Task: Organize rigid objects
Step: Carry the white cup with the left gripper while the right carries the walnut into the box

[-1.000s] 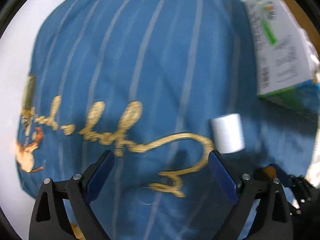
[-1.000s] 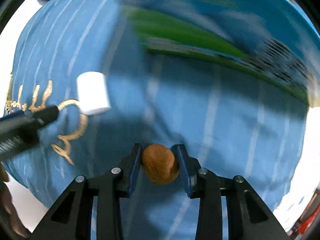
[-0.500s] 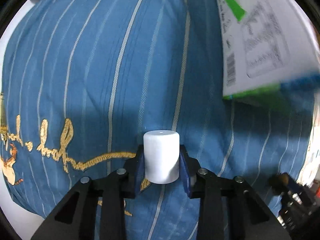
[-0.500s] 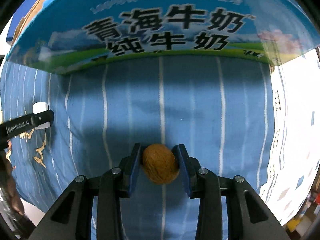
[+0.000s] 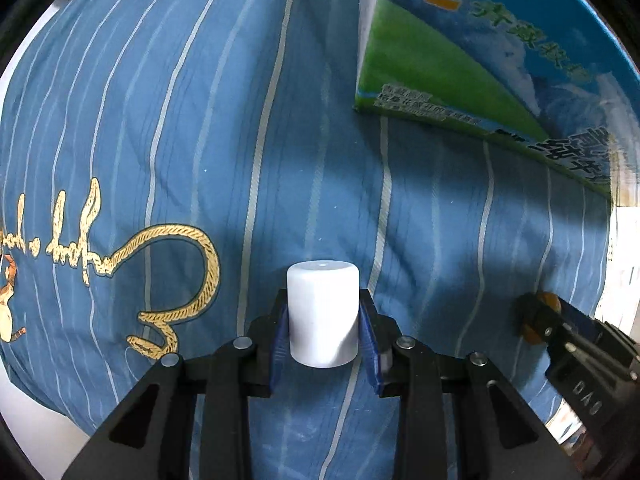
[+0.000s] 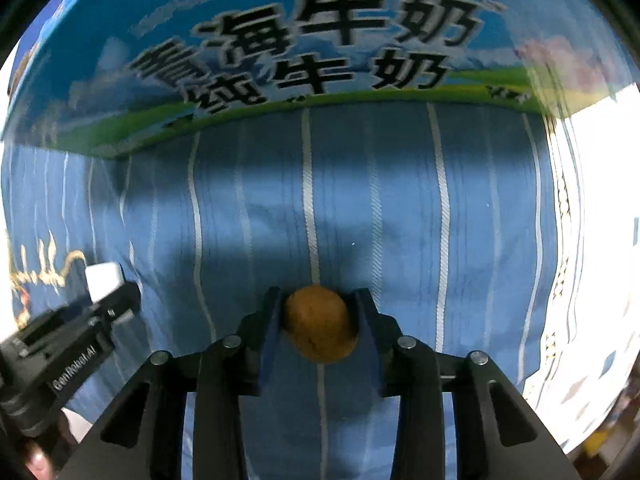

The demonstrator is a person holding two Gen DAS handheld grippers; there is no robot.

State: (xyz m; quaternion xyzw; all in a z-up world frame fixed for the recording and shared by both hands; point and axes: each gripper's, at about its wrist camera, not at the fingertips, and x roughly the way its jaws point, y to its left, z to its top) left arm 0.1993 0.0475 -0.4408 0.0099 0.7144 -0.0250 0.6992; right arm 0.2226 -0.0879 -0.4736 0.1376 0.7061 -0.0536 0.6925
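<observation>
The white cylinder (image 5: 322,312) at lower centre looks like smooth, matt plastic. The blue striped cloth (image 5: 240,140) across the frame is woven, lightly creased, with raised gold embroidery (image 5: 176,276) at left. The printed milk carton (image 6: 304,60) at top is glossy cardboard. The brown rounded nut (image 6: 319,328) at lower centre appears dull, faintly rough.

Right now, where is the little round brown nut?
The round brown nut sits pinched in the right gripper above the blue striped cloth, in front of the milk carton.
</observation>
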